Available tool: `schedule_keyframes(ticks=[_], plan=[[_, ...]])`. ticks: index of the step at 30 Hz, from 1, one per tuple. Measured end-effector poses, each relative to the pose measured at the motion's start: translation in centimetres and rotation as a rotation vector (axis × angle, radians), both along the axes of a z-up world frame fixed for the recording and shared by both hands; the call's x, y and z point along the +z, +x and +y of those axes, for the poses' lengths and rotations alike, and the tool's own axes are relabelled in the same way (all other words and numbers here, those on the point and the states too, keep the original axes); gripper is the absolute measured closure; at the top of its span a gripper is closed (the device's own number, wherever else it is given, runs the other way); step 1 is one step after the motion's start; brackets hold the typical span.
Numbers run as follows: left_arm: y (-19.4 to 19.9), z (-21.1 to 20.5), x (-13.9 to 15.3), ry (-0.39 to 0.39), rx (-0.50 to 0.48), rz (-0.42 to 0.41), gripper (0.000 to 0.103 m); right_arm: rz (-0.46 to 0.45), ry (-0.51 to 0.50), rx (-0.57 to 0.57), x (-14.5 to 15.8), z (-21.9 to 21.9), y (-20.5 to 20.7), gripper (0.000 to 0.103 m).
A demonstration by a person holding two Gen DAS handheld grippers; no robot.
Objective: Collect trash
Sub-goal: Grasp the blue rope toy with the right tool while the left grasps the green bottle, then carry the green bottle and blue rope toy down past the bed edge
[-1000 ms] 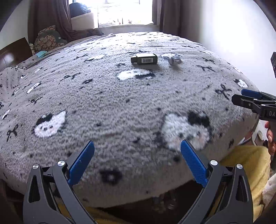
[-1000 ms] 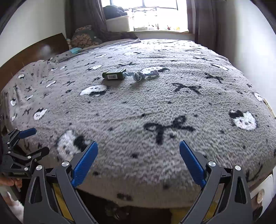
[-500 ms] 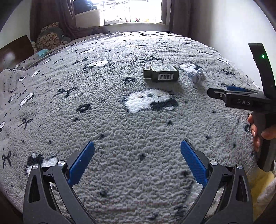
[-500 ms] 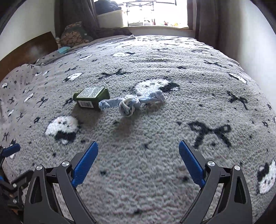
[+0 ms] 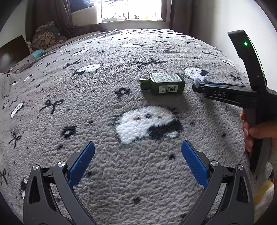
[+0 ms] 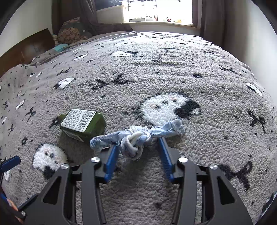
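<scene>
A knotted blue-and-white rope piece [image 6: 135,138] lies on the grey patterned blanket [image 6: 155,72]. My right gripper [image 6: 138,147] has its jaws half closed on either side of the knot, with a small gap to each pad. A dark green bottle [image 6: 83,123] with a white label lies on its side just left of the rope. In the left wrist view the bottle [image 5: 162,84] lies ahead and right. My left gripper [image 5: 137,159] is wide open and empty above the blanket, well short of the bottle. The right gripper [image 5: 197,87] shows side-on at the rope [image 5: 200,80].
The bed fills both views. Pillows [image 6: 72,33] and a dark wooden headboard [image 6: 26,50] lie at the far left. A window [image 6: 159,10] and curtains stand behind. A white wall [image 5: 216,22] runs along the right side.
Both grippers have moved forward over the bed. The right gripper has reached the rope knot and its jaws have narrowed around it. The left gripper stays wide open.
</scene>
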State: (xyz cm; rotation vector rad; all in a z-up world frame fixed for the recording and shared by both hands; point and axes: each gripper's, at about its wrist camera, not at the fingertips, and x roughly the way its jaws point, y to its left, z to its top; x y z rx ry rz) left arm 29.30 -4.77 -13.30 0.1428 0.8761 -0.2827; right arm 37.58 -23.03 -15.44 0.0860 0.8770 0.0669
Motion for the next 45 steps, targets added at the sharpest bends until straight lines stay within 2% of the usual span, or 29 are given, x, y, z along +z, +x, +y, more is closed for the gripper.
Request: schedule_keyframes(ticks=[5,9,13,16,28,29,31,34,39,45], plan=[[2.7,-1.8,0.5,-0.012,0.000,-0.006,0.008,-0.018,-0.008,0.005,0.6,-0.8,0.2,0.081],[5.1,-3.4,0.7,-0.046,0.000,-0.002,0.008,-0.031,-0.020,-0.016,1.4,-2.5,-0.5,0.082],[7.2,-4.4,0.5,-0.112,0.014,0.008,0.008,-0.040,0.000,-0.038,1.6,-4.7,-1.5,0.082],[8.6,-5.1,-0.1,-0.146,0.025,0.037,0.008,-0.041,0.002,-0.046,1.4,-5.7,-2.3,0.082],[12.2,-7.3,-1.8,-0.064,0.069,0.083,0.009,-0.052,-0.009,-0.042,1.7,-7.1,-4.1,0.082],[12.3,-7.3,-1.9,-0.061,0.073,0.084,0.010,-0.055,-0.012,-0.043,1.8,-7.2,-4.2,0.082],[12.3,-7.1,-1.7,-0.061,0.078,0.090,0.021,-0.061,-0.013,-0.047,2.1,-7.3,-4.5,0.082],[11.7,-6.6,-1.3,-0.065,0.066,0.096,0.021,-0.067,-0.025,-0.039,2.5,-7.1,-5.3,0.082],[9.4,-5.5,-0.4,-0.025,0.039,0.056,0.022,-0.090,-0.036,-0.013,3.2,-6.5,-7.2,0.082],[4.1,-3.8,2.4,-0.034,-0.034,-0.026,0.022,-0.142,-0.013,0.040,5.0,-5.1,-11.3,0.082]])
